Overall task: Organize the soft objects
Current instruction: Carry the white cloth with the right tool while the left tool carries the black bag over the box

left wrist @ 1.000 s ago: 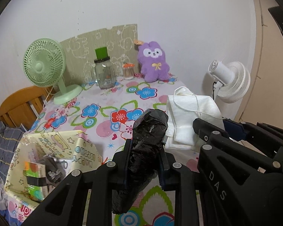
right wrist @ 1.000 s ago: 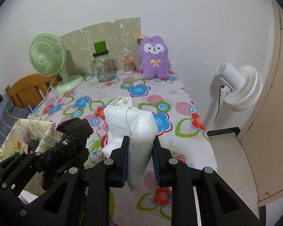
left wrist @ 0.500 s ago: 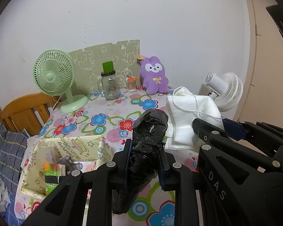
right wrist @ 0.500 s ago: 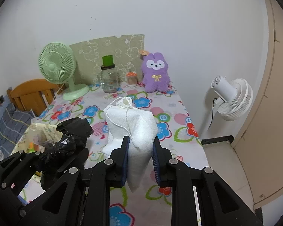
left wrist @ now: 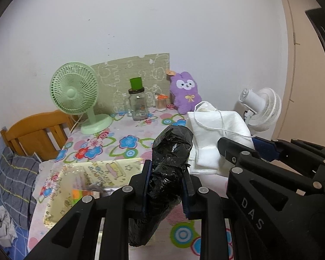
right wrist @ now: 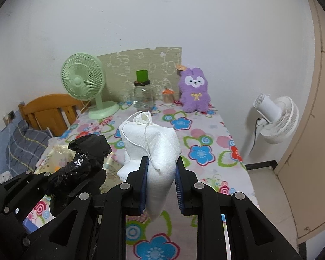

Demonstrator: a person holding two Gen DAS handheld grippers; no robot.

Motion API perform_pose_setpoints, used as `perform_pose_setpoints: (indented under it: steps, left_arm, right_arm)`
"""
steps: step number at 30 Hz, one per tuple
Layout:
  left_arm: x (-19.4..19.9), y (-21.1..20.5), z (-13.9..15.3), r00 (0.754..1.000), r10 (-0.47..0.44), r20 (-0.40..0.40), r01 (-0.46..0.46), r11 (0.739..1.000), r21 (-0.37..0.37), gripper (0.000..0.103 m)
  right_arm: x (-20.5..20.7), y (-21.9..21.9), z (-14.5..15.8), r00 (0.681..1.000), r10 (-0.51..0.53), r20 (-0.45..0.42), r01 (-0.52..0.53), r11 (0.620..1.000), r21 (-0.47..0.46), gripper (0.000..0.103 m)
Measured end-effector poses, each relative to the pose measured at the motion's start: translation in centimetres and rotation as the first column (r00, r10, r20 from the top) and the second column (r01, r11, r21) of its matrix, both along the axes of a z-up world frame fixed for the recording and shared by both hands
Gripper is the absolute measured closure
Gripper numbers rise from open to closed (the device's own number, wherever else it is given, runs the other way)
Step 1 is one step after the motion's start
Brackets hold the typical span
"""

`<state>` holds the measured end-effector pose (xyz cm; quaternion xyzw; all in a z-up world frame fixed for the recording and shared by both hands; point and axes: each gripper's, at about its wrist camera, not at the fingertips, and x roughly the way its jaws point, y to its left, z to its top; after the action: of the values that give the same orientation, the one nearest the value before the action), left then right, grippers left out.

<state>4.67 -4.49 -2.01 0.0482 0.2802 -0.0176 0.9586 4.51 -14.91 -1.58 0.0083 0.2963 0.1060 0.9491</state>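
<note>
A flower-print table (right wrist: 208,134) against a white wall carries a purple plush (right wrist: 194,91) at 12 o'clock and a yellow printed bin (left wrist: 110,169) at 9 o'clock. The left gripper (left wrist: 166,186) is clamped on a black plastic bundle (left wrist: 169,173) and the right gripper (right wrist: 160,184) on a white drawstring pouch (right wrist: 153,149). Both are held clear of the table, apparently for sorting.

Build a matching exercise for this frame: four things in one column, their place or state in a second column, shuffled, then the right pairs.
Things:
1. black bundle
2. white drawstring pouch
3. purple plush
4. green fan

Places or states:
A. sits by the wall, at the table's back right
B. clamped in the left gripper
C. stands at the table's back left
D. clamped in the right gripper

Pairs: 1-B, 2-D, 3-A, 4-C
</note>
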Motion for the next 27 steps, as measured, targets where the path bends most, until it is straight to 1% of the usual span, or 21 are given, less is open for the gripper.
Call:
perform_pose_setpoints:
  steps: [6, 11, 17, 20, 27]
  left_arm:
    - [0.0, 1.8, -0.2, 1.0, 0.021, -0.001, -0.021, 1.0, 0.011, 0.081]
    - [0.5, 3.6, -0.8, 0.998, 0.053, -0.018, -0.053, 0.999, 0.012, 0.081]
    - [1.3, 6.0, -2.1, 0.995, 0.092, -0.05, -0.092, 0.996, 0.009, 0.08]
    - [1.7, 6.8, -2.8, 0.993, 0.103, -0.063, -0.102, 0.995, 0.019, 0.08]
    - [3.1, 8.8, -4.7, 0.985, 0.132, -0.114, -0.131, 0.991, 0.017, 0.08]
  right_arm:
    - [0.4, 2.1, -0.1, 0.999, 0.033, -0.007, -0.033, 0.999, -0.001, 0.078]
    - [1.0, 4.0, -0.4, 0.998, 0.057, -0.017, -0.057, 0.998, -0.001, 0.079]
    - [1.8, 6.5, -1.2, 0.994, 0.097, -0.044, -0.097, 0.995, -0.013, 0.078]
    - [2.5, 7.7, -1.6, 0.993, 0.107, -0.052, -0.108, 0.994, -0.028, 0.079]
    - [3.5, 9.9, -2.4, 0.987, 0.145, -0.074, -0.148, 0.988, -0.032, 0.079]
